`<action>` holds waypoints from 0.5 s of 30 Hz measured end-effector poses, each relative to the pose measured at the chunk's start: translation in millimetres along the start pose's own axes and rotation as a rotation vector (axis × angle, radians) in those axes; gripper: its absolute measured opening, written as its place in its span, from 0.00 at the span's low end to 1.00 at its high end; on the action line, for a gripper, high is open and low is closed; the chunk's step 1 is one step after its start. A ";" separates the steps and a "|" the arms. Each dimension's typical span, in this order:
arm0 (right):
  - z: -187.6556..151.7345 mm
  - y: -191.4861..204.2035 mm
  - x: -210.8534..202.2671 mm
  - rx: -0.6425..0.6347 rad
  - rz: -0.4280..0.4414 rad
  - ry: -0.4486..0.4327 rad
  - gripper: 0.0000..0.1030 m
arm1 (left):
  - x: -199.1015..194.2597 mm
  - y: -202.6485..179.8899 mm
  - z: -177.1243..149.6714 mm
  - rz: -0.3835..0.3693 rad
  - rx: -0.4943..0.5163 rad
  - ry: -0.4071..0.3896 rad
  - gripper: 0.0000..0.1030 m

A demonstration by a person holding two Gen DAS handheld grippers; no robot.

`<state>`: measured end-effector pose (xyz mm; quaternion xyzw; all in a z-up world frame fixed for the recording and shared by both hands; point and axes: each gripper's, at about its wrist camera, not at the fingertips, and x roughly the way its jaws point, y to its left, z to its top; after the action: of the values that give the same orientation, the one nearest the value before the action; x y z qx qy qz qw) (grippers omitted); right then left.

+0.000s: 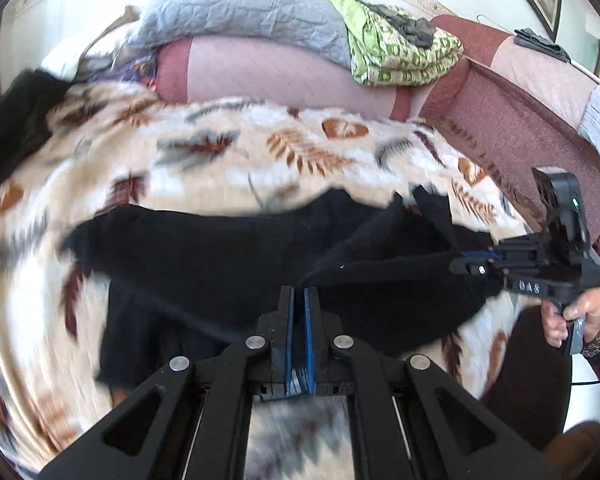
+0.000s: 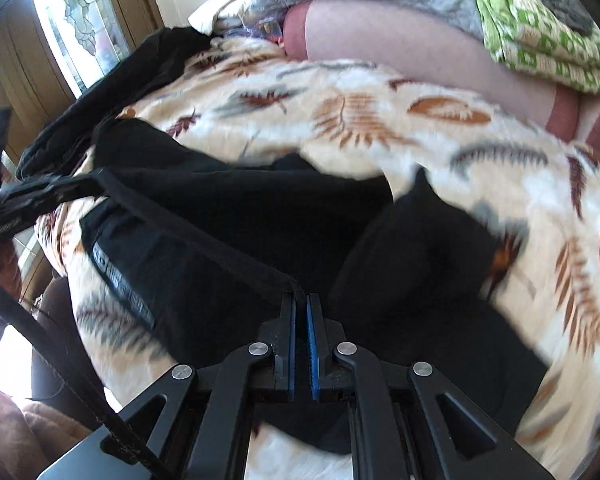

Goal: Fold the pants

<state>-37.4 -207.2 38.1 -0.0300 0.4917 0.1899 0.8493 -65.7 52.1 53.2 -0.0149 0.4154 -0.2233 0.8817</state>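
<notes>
From the left wrist, the black pants (image 1: 228,256) are being held over the leaf-print blanket (image 1: 260,148), an edge pinched in the narrowed left gripper (image 1: 299,300).

From the right wrist, the right gripper (image 2: 300,304) is clamping the taut waistband; the soft, limp cloth is best taken at hems.

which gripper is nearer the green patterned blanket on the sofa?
Right. The right gripper sits on the side of the black pants below the green blanket; the left gripper is further left.
</notes>
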 end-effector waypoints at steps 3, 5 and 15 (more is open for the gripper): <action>-22.2 0.4 4.7 0.046 0.008 0.024 0.05 | 4.1 0.7 -26.0 -0.007 -0.040 0.057 0.05; -32.6 0.7 5.3 0.070 0.005 0.032 0.05 | 3.7 2.1 -35.2 0.019 -0.049 0.078 0.05; -63.7 -16.3 -40.1 0.077 -0.243 0.027 0.12 | -34.5 14.8 -35.1 0.130 -0.047 0.015 0.32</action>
<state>-101.9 -249.3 37.0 -0.0593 0.5027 0.0659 0.8599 -105.1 85.1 52.1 -0.0069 0.4271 -0.1558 0.8907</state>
